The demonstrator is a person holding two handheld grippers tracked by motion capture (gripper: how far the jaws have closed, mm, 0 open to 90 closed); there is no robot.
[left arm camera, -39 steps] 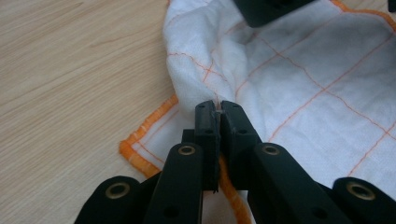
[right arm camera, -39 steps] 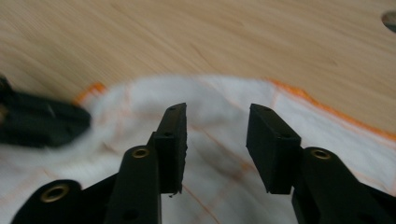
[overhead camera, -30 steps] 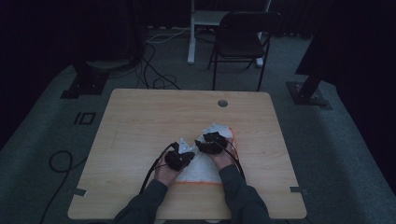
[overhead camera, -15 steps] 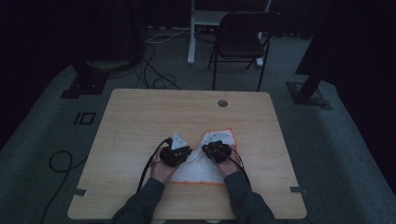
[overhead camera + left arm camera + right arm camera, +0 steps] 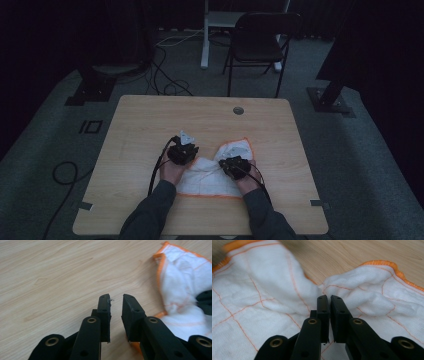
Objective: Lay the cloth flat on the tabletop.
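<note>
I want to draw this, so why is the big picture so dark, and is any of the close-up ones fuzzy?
High view: dim all round, dark room edges, only the table and white cloth stand out. Left gripper view: bright and sharp on the wood. Right gripper view: bright, but the cloth goes blurry toward the top left corner.

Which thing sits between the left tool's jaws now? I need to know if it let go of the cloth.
Nothing: in the left gripper view the left tool has bare table between its jaws.
</note>
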